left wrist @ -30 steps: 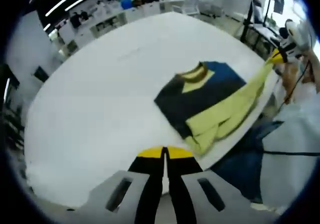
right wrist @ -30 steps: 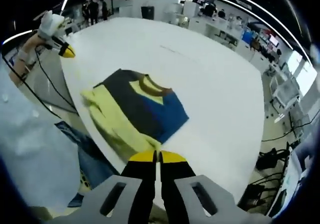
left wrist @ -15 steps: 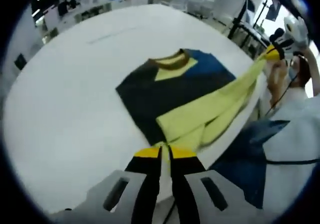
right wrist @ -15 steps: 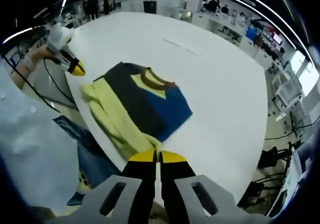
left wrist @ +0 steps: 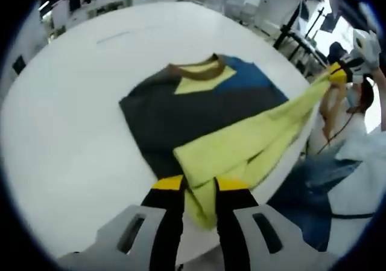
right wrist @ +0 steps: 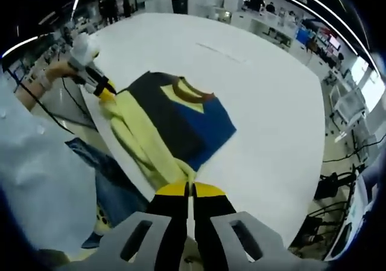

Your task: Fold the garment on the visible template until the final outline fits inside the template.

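Both grippers are gripping the garment [left wrist: 205, 111]: left gripper [left wrist: 199, 189] fingers and right gripper [right wrist: 188, 189] fingers are pinching its yellow edge at the worktop [left wrist: 72, 120] edge.

- left gripper [left wrist: 199, 189] has yellow fabric pinched between its jaws
- sweater [left wrist: 205, 108] lies by the table [left wrist: 66, 120] edge
- right gripper [left wrist: 339, 73] grips the yellow part's far end

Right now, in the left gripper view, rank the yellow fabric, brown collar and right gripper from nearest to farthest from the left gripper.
1. Yellow fabric, between the left gripper's jaws.
2. Brown collar, mid-table beyond the dark panel.
3. Right gripper, far right, past the table edge.
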`<state>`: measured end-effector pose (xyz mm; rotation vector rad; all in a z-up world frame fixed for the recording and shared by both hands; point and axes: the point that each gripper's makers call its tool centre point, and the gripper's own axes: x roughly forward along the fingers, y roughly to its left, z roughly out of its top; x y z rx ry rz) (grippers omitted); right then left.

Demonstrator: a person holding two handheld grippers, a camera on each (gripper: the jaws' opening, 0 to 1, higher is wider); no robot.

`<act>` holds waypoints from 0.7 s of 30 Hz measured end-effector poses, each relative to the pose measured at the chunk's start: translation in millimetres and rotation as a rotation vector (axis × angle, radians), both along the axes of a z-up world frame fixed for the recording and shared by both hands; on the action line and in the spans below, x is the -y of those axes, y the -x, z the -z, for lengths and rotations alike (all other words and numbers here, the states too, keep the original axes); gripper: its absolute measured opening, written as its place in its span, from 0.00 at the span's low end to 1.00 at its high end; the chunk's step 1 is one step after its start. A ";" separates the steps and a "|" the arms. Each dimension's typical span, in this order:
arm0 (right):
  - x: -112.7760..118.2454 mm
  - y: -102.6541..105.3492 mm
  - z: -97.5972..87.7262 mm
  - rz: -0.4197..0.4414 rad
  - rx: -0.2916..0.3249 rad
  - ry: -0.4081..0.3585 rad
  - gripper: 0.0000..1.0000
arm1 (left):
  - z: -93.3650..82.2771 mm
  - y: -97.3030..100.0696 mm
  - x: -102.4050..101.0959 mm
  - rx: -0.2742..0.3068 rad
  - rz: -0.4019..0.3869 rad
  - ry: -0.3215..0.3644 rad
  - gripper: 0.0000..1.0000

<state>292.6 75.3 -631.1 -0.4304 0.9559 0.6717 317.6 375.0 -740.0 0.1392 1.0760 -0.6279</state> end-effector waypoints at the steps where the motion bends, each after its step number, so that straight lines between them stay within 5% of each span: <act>1: 0.4 0.4 0.2 0.000 -0.001 0.002 0.02 | 2.2 2.6 0.8 -0.019 0.007 0.000 0.14; 21: 7.9 2.4 4.0 0.036 0.001 -0.004 0.02 | -4.7 -5.3 0.0 0.004 0.009 -0.015 0.00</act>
